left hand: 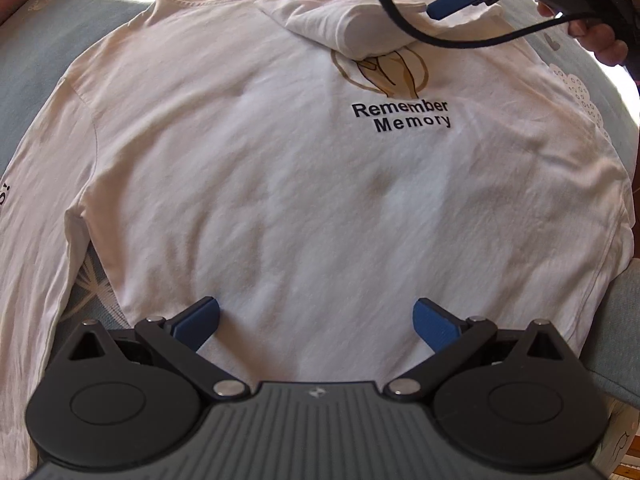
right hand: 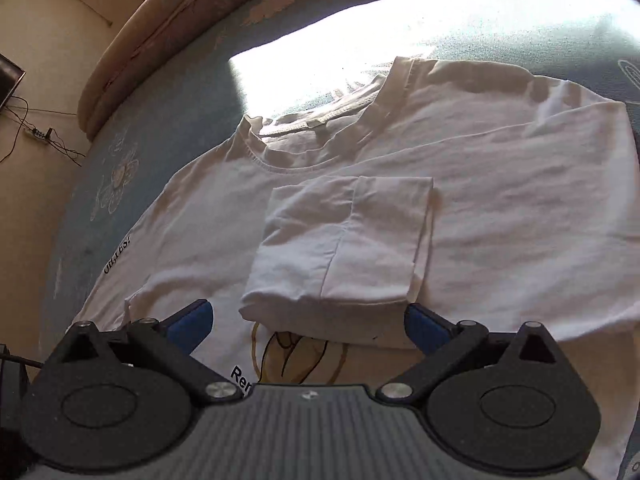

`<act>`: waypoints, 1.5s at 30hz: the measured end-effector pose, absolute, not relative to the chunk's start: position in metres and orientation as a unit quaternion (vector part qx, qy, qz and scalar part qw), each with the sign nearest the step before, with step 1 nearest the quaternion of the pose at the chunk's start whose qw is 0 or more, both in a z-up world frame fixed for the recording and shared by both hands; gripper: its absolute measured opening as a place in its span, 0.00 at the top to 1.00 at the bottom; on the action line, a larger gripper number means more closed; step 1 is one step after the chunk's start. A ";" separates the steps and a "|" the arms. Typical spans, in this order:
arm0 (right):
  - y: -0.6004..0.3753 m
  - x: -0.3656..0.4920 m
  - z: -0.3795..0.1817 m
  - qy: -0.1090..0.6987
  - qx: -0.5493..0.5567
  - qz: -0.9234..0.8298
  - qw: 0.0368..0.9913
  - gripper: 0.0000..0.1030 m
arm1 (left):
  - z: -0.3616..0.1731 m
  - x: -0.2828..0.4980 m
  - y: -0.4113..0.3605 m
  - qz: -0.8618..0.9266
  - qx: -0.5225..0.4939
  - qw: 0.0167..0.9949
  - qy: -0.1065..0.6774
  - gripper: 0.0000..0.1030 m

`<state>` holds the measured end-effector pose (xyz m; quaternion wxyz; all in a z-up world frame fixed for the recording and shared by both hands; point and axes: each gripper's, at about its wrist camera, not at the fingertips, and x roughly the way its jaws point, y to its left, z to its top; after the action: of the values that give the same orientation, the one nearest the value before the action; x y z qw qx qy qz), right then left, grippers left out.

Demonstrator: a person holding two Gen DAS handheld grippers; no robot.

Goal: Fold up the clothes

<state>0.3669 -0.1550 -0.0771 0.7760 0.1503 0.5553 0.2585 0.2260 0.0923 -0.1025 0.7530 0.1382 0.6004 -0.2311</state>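
My left gripper [left hand: 316,322] hangs with its blue pads spread wide apart and nothing between them, just above the lower body of the white T-shirt [left hand: 260,184]. My right gripper [right hand: 306,326] is likewise wide apart and empty, poised over the edge of the folded sleeve [right hand: 344,244]; in the left wrist view it shows at the top right [left hand: 452,2], held in my hand [left hand: 596,36] with a black cable [left hand: 440,38] looping across the cloth.

The T-shirt lies flat, front up, on the blue bedspread [left hand: 36,48]. Its long axis runs from the hem near my left gripper away to the collar [right hand: 296,152] at the far end, next to a bright patch of sun. One sleeve is turned in over the chest and covers the top of the round printed picture [left hand: 396,76]; below it the words "Remember Memory" [left hand: 402,116] read upright from the hem end. The other sleeve [left hand: 36,216] is spread out to the side, with some black lettering on it that I cannot read in full.
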 end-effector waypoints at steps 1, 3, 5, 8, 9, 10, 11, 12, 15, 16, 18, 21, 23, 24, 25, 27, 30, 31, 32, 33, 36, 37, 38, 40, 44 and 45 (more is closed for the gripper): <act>-0.160 0.369 -0.076 0.548 0.158 0.254 0.781 0.00 | -0.103 0.227 0.092 -0.231 0.138 0.753 0.600 0.01; -0.168 0.377 -0.078 0.539 0.173 0.246 0.787 0.00 | -0.105 0.226 0.093 -0.232 0.141 0.753 0.600 0.01; -0.173 0.385 -0.084 0.537 0.190 0.238 0.787 0.00 | -0.106 0.225 0.092 -0.232 0.144 0.752 0.600 0.01; -0.175 0.396 -0.097 0.544 0.211 0.225 0.780 0.00 | -0.106 0.224 0.094 -0.232 0.141 0.753 0.600 0.01; -0.174 0.398 -0.098 0.545 0.219 0.226 0.778 0.00 | -0.106 0.224 0.094 -0.232 0.139 0.753 0.600 0.01; -0.173 0.400 -0.099 0.545 0.227 0.227 0.775 0.00 | -0.105 0.223 0.095 -0.232 0.138 0.754 0.599 0.01; -0.172 0.401 -0.100 0.545 0.235 0.228 0.772 0.00 | -0.105 0.221 0.095 -0.232 0.137 0.754 0.599 0.01; -0.171 0.403 -0.101 0.545 0.243 0.229 0.769 0.00 | -0.105 0.221 0.095 -0.231 0.137 0.755 0.599 0.01; -0.164 0.407 -0.103 0.546 0.269 0.226 0.760 0.00 | -0.104 0.219 0.094 -0.232 0.135 0.755 0.598 0.01; -0.161 0.408 -0.103 0.546 0.278 0.226 0.757 0.00 | -0.103 0.219 0.095 -0.233 0.133 0.756 0.597 0.01; -0.156 0.409 -0.102 0.542 0.306 0.238 0.745 0.00 | -0.102 0.219 0.095 -0.234 0.127 0.757 0.597 0.01; -0.140 0.411 -0.100 0.540 0.338 0.263 0.724 0.00 | -0.103 0.217 0.096 -0.234 0.122 0.758 0.596 0.01; -0.124 0.411 -0.099 0.543 0.347 0.280 0.712 0.00 | -0.104 0.215 0.096 -0.233 0.121 0.759 0.596 0.01; -0.114 0.410 -0.098 0.545 0.347 0.289 0.706 0.00 | -0.104 0.214 0.097 -0.232 0.120 0.759 0.596 0.01; -0.102 0.410 -0.097 0.547 0.348 0.301 0.699 0.00 | -0.104 0.213 0.097 -0.232 0.118 0.760 0.595 0.01; -0.080 0.409 -0.095 0.549 0.351 0.326 0.685 0.00 | -0.104 0.213 0.098 -0.231 0.114 0.761 0.595 0.01; -0.046 0.405 -0.090 0.548 0.353 0.366 0.664 0.00 | -0.104 0.212 0.099 -0.230 0.111 0.762 0.595 0.01; -0.037 0.404 -0.087 0.548 0.348 0.379 0.659 0.00 | -0.104 0.212 0.100 -0.230 0.110 0.763 0.595 0.01; -0.027 0.402 -0.083 0.548 0.342 0.393 0.655 0.00 | -0.103 0.211 0.100 -0.229 0.108 0.763 0.594 0.01; -0.021 0.400 -0.079 0.546 0.332 0.402 0.656 0.00 | -0.103 0.211 0.100 -0.229 0.107 0.764 0.594 0.01; -0.018 0.396 -0.071 0.544 0.298 0.408 0.670 0.00 | -0.103 0.211 0.103 -0.226 0.102 0.766 0.593 0.01; -0.021 0.395 -0.070 0.545 0.289 0.405 0.675 0.00 | -0.103 0.211 0.104 -0.225 0.101 0.767 0.593 0.01; -0.028 0.395 -0.070 0.547 0.284 0.397 0.681 0.00 | -0.103 0.211 0.105 -0.223 0.100 0.767 0.593 0.01; -0.044 0.395 -0.071 0.551 0.274 0.376 0.693 0.00 | -0.103 0.212 0.106 -0.221 0.099 0.767 0.594 0.01; -0.099 0.393 -0.066 0.546 0.264 0.322 0.727 0.00 | -0.105 0.214 0.103 -0.216 0.107 0.765 0.597 0.01; -0.114 0.391 -0.062 0.542 0.256 0.307 0.739 0.00 | -0.105 0.216 0.102 -0.215 0.110 0.763 0.599 0.01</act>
<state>0.3912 -0.1143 -0.0622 0.7388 0.2563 0.5425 0.3069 0.2159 0.1019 -0.1049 0.7634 0.1104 0.5990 -0.2150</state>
